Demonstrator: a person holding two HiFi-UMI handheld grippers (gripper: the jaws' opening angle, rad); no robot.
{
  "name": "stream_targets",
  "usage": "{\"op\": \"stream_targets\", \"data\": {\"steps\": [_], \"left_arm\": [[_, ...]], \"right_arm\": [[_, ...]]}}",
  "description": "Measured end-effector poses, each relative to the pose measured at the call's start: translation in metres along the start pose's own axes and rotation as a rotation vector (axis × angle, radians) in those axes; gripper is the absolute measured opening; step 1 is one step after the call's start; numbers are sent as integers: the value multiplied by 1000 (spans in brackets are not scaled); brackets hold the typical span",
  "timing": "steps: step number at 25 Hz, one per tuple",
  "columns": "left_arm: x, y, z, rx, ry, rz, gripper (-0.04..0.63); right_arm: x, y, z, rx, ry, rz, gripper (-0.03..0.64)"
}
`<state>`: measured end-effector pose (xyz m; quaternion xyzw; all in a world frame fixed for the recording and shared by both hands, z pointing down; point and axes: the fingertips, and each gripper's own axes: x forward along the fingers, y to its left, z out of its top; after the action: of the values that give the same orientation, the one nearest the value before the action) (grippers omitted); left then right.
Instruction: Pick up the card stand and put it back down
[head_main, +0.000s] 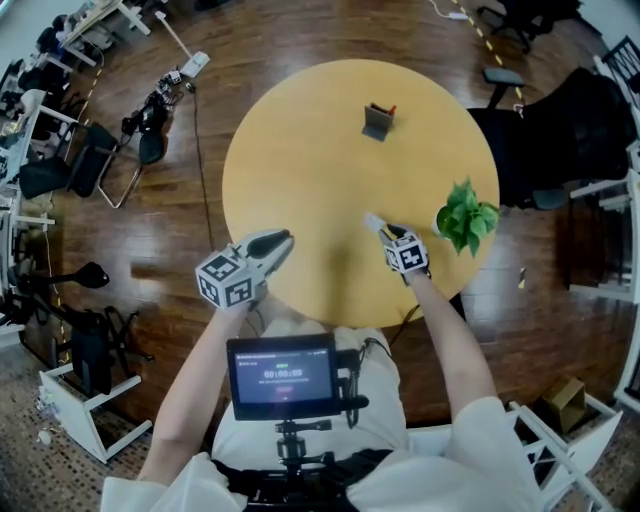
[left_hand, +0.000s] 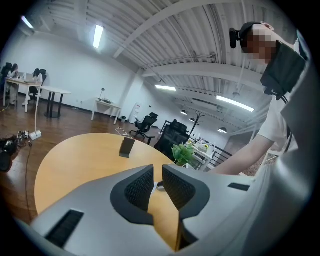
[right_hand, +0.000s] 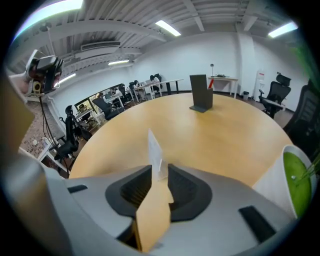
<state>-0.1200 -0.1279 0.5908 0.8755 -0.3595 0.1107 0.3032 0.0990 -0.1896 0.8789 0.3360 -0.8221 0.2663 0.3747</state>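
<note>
While the clear card stand (right_hand: 155, 149) stood upright near the front edge of the round, honey-coloured worktop (head_main: 300, 150), the right hand-held gripper (right_hand: 160, 187) bracketed it. Its jaws sat a little apart, with the sheet close against one pad and a sliver of gap at the other. The left hand-held gripper (head_main: 278, 240) hovered over the same edge, well apart from the stand, its jaws only a narrow slit apart with nothing between them. A small dark stand (head_main: 378, 122) rose on the far side of the bare wood surface, and a potted green plant (head_main: 466, 215) sat at the rim just beside the right hand-held gripper. Around the worktop spread a dark plank floor (head_main: 560, 250) with black office chairs (head_main: 90, 160) and trailing cables. White walls, exposed ceiling beams and strip lights (left_hand: 97, 36) framed distant desks.
</note>
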Motion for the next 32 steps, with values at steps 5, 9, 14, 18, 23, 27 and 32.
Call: {"op": "stream_targets", "data": {"steps": [5,9,14,18,23,27,32], "left_arm": [[-2,1,-4,-6,3,9,52],[-5,3,-8,-8,15,14,52],[-7,10,-2,0,25,16,52],[-4,13,-1,2,28,14,52],[-2,14,3,2,31,8,52],[2,19,8,5,20,6,52],[0,17,17,9,-2,-16,52]], "right_arm": [[17,-5,-9,22,25,-4,112],[23,-5,-8,22,22,0,112],[27,-1,-1,23,-8,43,112],[26,3,7,16,-39,64,112],[27,12,13,-17,-43,81,72],[24,19,21,-31,-55,98,31],[9,26,26,-33,-64,93,29]]}}
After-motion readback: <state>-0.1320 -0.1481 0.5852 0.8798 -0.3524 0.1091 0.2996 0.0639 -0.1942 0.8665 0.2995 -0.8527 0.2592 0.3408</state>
